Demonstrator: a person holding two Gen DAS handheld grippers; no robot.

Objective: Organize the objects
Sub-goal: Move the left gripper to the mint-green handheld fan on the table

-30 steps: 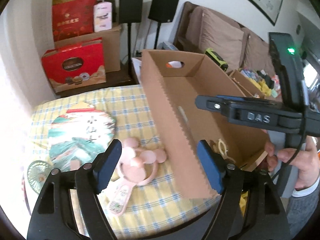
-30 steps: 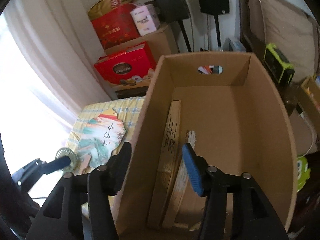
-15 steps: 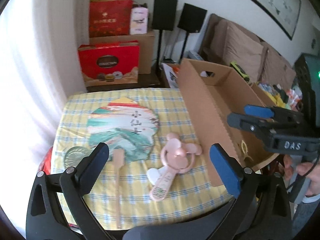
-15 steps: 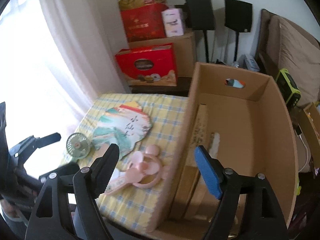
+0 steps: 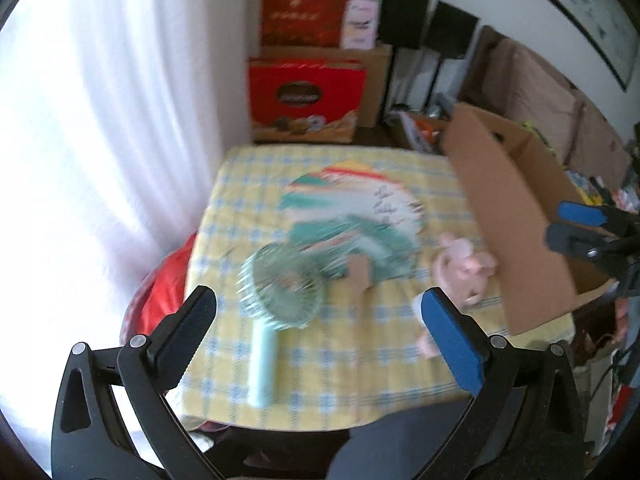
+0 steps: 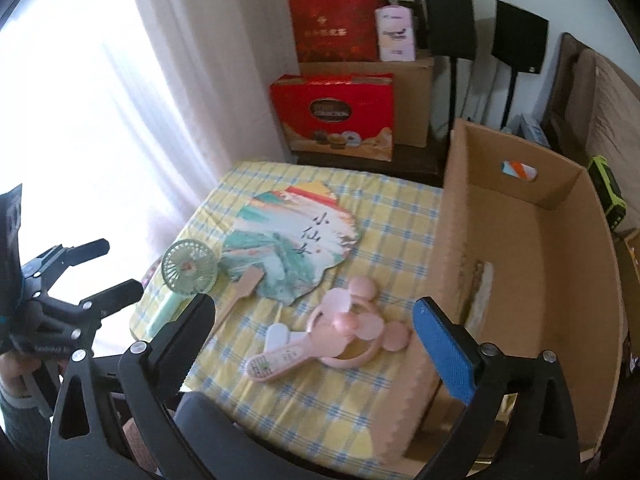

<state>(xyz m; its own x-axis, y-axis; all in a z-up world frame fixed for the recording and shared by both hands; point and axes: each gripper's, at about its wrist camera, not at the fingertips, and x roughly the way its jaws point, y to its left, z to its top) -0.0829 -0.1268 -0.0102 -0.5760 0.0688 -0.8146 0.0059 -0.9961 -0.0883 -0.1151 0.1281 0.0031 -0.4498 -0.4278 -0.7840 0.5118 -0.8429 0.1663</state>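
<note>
On a yellow checked tablecloth [image 6: 384, 208] lie a green handheld fan [image 5: 280, 280] [image 6: 187, 267], a painted paddle fan [image 5: 352, 224] [image 6: 292, 248] and a pink mouse-eared handheld fan [image 6: 340, 332] [image 5: 464, 268]. A tall cardboard box [image 6: 532, 264] [image 5: 516, 216] stands at the right with folded fans [image 6: 476, 292] inside. My left gripper [image 5: 320, 332] is open and empty, above the near left edge by the green fan. My right gripper [image 6: 316, 336] is open and empty above the pink fan.
Red gift boxes [image 6: 336, 116], a brown carton [image 6: 408, 92] and two black speakers [image 6: 484, 28] stand behind the table. A white curtain [image 6: 100, 100] hangs at the left. A sofa with cushions [image 5: 536, 84] is behind the box.
Both grippers have pulled back from the box and swung left. The left view now centres on the green fan. The right gripper has left the box's inside and hangs over the pink fan.
</note>
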